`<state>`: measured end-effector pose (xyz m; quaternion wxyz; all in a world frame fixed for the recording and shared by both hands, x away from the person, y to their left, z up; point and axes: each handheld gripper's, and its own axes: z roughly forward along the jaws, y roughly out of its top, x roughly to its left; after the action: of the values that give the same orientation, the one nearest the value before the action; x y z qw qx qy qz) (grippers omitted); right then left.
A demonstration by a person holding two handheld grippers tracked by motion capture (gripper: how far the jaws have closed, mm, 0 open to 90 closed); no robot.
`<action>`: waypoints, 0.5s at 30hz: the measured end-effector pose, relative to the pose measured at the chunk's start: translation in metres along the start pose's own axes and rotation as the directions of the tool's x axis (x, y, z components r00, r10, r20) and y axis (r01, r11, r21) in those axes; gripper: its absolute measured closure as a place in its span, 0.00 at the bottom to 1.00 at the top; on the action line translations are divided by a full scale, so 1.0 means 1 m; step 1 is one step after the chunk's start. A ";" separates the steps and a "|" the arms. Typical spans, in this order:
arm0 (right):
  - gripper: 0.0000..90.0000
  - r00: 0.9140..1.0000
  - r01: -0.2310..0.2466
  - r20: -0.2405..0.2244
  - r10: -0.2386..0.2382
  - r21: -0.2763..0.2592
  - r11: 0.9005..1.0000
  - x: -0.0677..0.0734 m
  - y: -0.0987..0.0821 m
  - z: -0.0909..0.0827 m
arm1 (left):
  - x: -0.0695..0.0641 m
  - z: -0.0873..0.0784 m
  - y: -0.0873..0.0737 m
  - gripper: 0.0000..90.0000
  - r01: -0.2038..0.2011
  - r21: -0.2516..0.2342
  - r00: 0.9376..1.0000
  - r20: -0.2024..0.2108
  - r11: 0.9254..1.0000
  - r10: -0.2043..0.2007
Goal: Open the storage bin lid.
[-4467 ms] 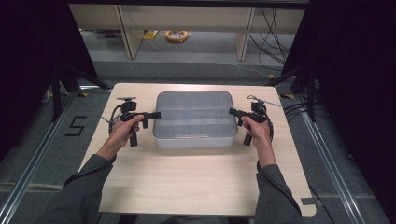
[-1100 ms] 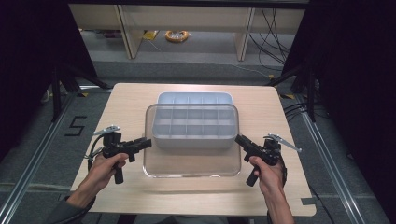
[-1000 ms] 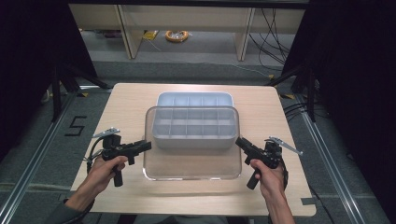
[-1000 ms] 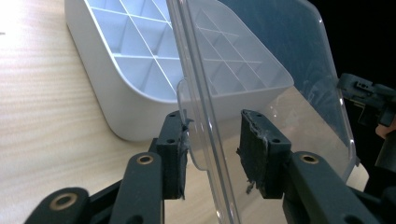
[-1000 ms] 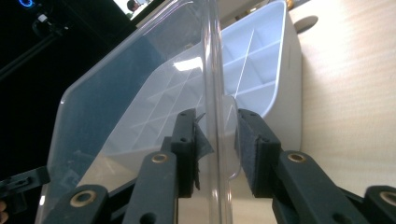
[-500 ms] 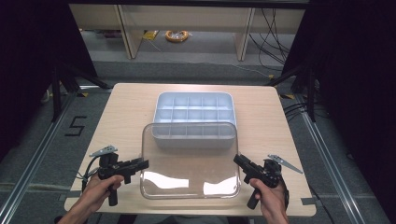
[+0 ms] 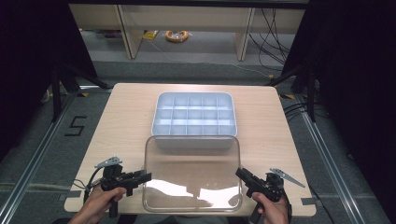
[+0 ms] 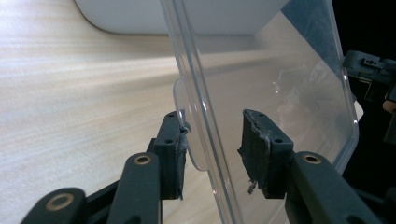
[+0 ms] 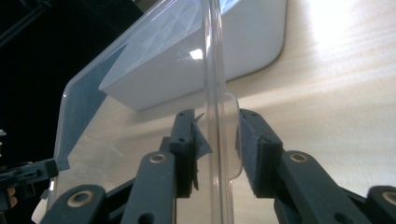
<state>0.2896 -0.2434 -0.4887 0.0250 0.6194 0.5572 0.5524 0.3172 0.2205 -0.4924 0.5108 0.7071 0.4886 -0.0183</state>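
Observation:
A clear plastic lid (image 7: 191, 172) lies level over the table's front, just in front of the white compartment tray (image 7: 194, 116). My left gripper (image 7: 148, 176) is at the lid's left edge and my right gripper (image 7: 238, 172) at its right edge. In the left gripper view the jaws straddle the lid's rim (image 8: 201, 112). One pad (image 8: 173, 149) touches the small tab and the other stands off with a gap. In the right gripper view both pads (image 9: 252, 149) press close on the rim and tab (image 9: 232, 140). The tray's white wall (image 9: 243, 42) lies beyond.
The tray holds several empty compartments and sits mid-table on the wooden top (image 7: 121, 126). The table's front edge runs close under the lid and both hands. Shelving and cables (image 7: 177, 35) lie on the floor beyond the far edge.
The lid has come off the tray and moved toward the front edge, carried between both grippers. Over the last half second it slid a little closer and lower.

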 end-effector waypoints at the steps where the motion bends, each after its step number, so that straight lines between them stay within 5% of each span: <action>1: 0.76 0.999 0.038 0.018 -0.038 -0.004 0.999 -0.003 0.000 0.000 | 0.000 0.000 -0.001 0.66 0.001 0.006 1.000 -0.006 1.000 -0.001; 15: 0.76 0.996 0.074 0.042 -0.075 0.026 0.997 -0.013 -0.009 0.004 | 0.002 0.009 -0.010 0.65 -0.008 0.064 1.000 -0.023 0.998 0.010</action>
<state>0.2893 -0.2469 -0.5046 0.0501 0.6100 0.5861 0.5309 0.3153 0.2153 -0.5045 0.4826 0.7253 0.4904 -0.0234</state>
